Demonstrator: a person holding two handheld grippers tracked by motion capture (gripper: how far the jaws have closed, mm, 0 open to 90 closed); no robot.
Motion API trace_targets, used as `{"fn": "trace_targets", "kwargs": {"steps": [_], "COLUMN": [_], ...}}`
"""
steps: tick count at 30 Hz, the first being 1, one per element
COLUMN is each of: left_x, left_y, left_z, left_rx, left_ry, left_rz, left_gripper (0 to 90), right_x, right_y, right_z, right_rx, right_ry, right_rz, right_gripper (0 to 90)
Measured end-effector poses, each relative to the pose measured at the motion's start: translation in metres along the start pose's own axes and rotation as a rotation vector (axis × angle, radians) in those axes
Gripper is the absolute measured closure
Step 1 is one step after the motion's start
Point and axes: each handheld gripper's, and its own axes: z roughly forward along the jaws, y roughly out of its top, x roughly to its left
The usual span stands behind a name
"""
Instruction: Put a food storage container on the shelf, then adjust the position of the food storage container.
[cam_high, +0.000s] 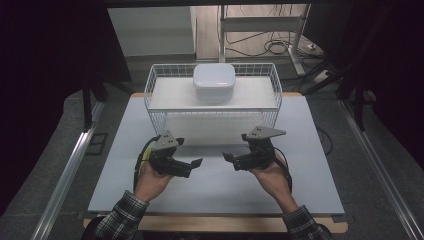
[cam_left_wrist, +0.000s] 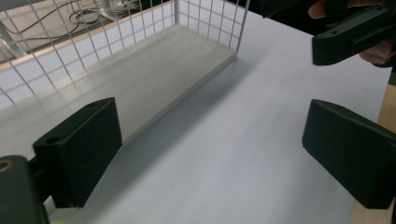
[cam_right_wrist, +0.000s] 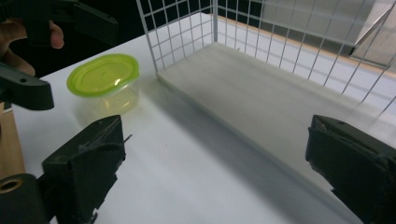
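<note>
While two grippers' jaws gape empty: one wire basket (cam_high: 152, 90), one white box (cam_high: 214, 82).

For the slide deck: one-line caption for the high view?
Both open grippers, left and right, face each other before a wire basket topped by a white container.

— What are you holding over the table (cam_high: 215, 185)?

— I'm holding my left gripper (cam_high: 192, 167) and right gripper (cam_high: 231, 160), jaws spread, tips facing each other, nothing between them.

— And behind?

— A white box (cam_high: 214, 81) is sitting in the wire basket (cam_high: 150, 85).
</note>
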Motion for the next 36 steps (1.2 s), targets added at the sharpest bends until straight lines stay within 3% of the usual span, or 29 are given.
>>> {"fn": "trace_targets", "kwargs": {"steps": [9,15,21,26,36], "left_x": [-0.003,-0.016,-0.022,-0.024,-0.018], "left_y": [-0.039,-0.054,-0.073,-0.077,-0.076], "left_z": [0.001,0.003,0.001,-0.001,0.001], "left_rx": [-0.023,0.001,0.032,0.055,0.074], "left_ry": [-0.064,-0.058,-0.04,-0.035,-0.029], "left_rz": [-0.022,0.0,0.004,0.013,-0.019], "left_gripper": [6.8,5.5,5.6,6.1,6.5], "right_x": [-0.001,0.013,0.021,0.023,0.019], "right_y": [-0.037,-0.055,-0.069,-0.082,-0.085], "right_z": [-0.006,-0.011,-0.011,-0.009,-0.008], "right_rx": [0.006,0.004,0.017,0.073,0.085], "right_ry": [-0.007,-0.024,0.001,0.015,0.016], "right_rz": [0.029,-0.013,0.004,0.011,0.027], "right_gripper": [4.6,5.0,5.1,5.3,5.8]}}
